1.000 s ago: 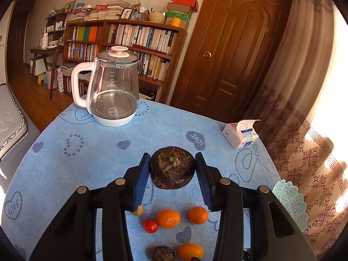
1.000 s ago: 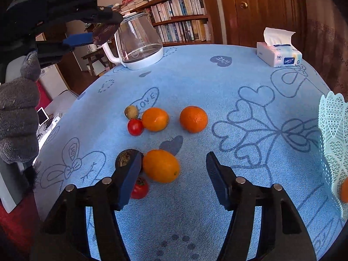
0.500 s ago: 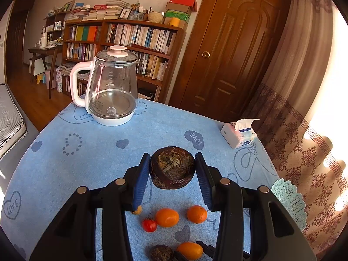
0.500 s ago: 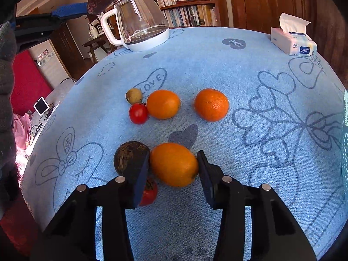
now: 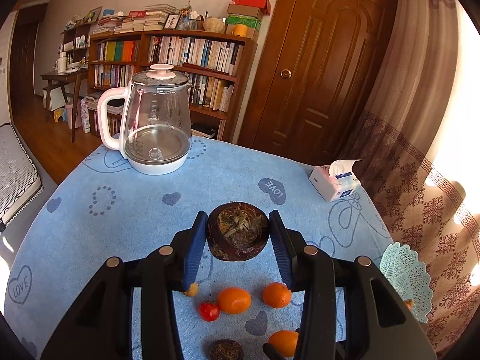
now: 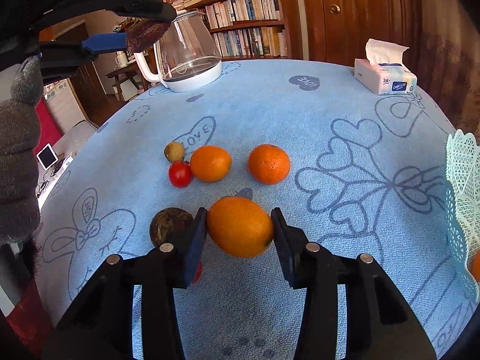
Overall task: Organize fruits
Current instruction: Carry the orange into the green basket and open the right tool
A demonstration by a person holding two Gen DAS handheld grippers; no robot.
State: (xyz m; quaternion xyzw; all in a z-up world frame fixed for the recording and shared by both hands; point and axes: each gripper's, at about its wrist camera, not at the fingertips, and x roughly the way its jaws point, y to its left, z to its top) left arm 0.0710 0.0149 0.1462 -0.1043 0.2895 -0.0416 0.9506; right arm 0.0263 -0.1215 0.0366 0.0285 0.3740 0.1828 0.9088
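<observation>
Right gripper (image 6: 240, 229) clamps a large orange (image 6: 240, 226) just above the blue tablecloth (image 6: 300, 126), both pads touching its sides. Landmark is that orange: dark mangosteen (image 6: 168, 225) sits just left of it, a red tomato (image 6: 180, 174) and second orange (image 6: 210, 163) beyond-left, third orange (image 6: 269, 164) straight beyond, small brown fruit (image 6: 174, 151) past the tomato. Mint lace basket (image 6: 459, 180) lies well right. Left gripper (image 5: 238, 234) is closed on another mangosteen (image 5: 237, 230), raised off the cloth, up-left. Glass kettle (image 6: 192, 57) far left, tissue box (image 6: 385, 78) far right.
</observation>
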